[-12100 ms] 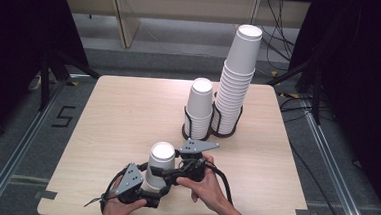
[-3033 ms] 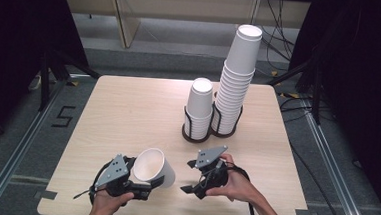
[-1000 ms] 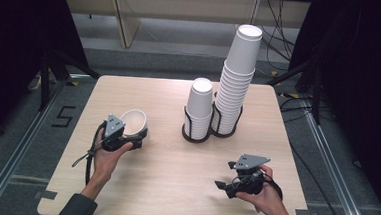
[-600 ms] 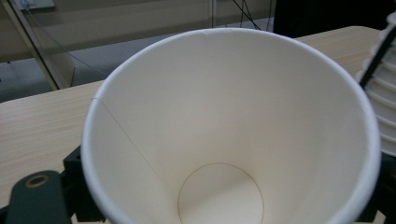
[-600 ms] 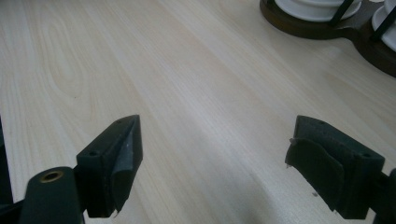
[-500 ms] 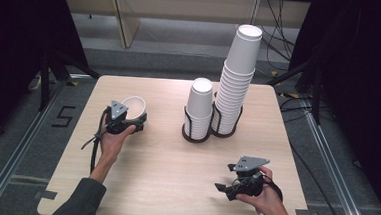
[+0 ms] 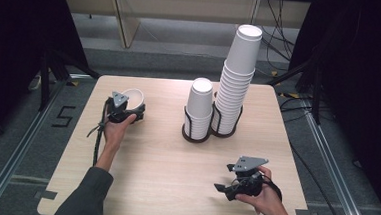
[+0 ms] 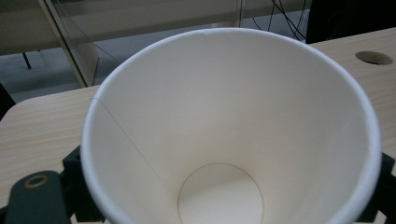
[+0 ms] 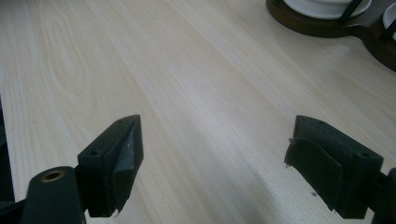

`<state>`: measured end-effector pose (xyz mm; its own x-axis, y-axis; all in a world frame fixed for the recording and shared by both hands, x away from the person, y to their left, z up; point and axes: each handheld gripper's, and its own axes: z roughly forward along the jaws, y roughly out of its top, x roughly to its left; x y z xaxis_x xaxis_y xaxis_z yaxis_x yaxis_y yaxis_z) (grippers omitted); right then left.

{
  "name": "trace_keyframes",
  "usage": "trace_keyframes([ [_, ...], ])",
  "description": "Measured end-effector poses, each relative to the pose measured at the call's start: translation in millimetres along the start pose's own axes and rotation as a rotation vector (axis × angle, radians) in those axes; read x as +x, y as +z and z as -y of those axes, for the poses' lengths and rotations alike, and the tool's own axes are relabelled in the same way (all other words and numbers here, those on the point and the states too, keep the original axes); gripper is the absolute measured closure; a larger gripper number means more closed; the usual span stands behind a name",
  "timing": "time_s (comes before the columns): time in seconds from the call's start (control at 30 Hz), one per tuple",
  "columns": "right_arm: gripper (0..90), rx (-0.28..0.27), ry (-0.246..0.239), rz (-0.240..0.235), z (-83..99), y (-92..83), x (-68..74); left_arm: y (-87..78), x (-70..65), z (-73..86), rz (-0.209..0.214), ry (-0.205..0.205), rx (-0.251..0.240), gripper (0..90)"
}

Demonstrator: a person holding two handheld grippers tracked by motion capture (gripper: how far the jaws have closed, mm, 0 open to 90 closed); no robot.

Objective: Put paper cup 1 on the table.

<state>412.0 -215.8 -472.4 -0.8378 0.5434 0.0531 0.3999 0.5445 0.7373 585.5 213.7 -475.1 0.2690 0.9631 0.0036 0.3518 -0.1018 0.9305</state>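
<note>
One paper cup sits clamped upright in the left claw at the counter's upper left, right claw apart at lower right; lower it flat before letting the grip go.

Empty white paper cup, far-left tabletop

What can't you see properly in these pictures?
- Left gripper pads, left gripper view: the white paper cup covers them.
- Dark wire cup holder, right gripper view: cut off by the top edge.
- Lower cups of the short white stack, high view: partly behind holder wires.
</note>
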Motion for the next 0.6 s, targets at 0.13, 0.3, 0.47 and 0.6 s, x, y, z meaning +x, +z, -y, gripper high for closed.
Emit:
trace_keyframes([
  [0.13,18.5,0.003,-0.002,0.011,0.2,-0.1,0.0,7.3,-1.3,4.1,-0.009,-0.005,0.009,12.1],
  [0.3,18.4,0.006,0.001,-0.012,-0.1,-0.1,2.8,12.8,-6.4,6.4,-0.022,0.025,0.005,10.9],
  [0.47,18.6,0.004,-0.017,-0.008,-0.1,0.6,2.0,14.5,-6.3,8.5,-0.034,0.032,0.021,10.4],
  [0.6,19.0,0.003,-0.015,-0.006,-0.1,-0.2,2.0,14.1,-6.2,9.3,-0.029,0.037,0.022,10.6],
])
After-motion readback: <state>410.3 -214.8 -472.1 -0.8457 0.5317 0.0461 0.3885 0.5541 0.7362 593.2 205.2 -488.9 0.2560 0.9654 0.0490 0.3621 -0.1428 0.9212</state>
